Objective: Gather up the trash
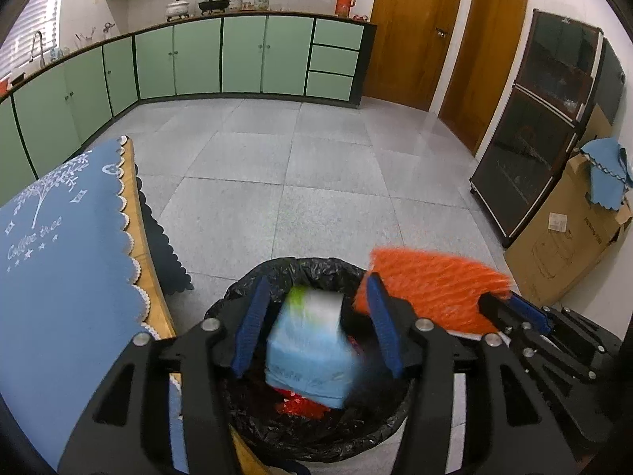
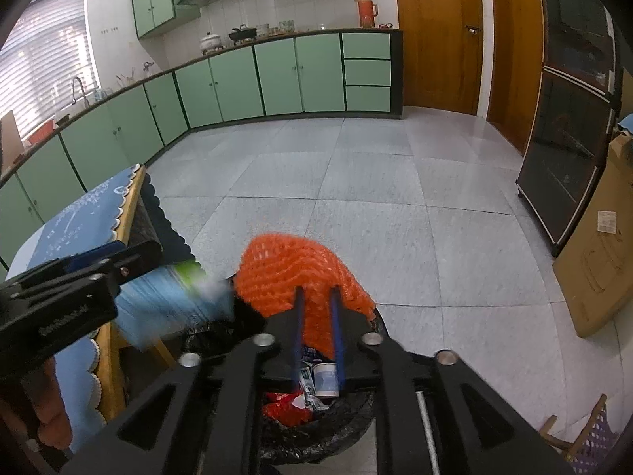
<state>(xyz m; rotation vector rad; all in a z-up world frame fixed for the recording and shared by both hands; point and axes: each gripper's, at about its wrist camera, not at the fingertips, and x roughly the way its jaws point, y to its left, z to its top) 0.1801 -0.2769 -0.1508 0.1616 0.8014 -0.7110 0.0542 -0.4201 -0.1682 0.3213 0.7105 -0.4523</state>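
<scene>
The left gripper [image 1: 316, 324] tilts downward, jaws spread apart. The right gripper [image 2: 316, 340], just to its right, tilts downward too, jaws narrowly parted.

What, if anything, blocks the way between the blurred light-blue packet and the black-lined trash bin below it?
Nothing visible does. The light-blue packet sits between the left gripper's spread blue pads, directly over the open mouth of the black-lined trash bin. Only earlier trash lies inside: red wrapper. The orange foam net hangs off to the right.
</scene>
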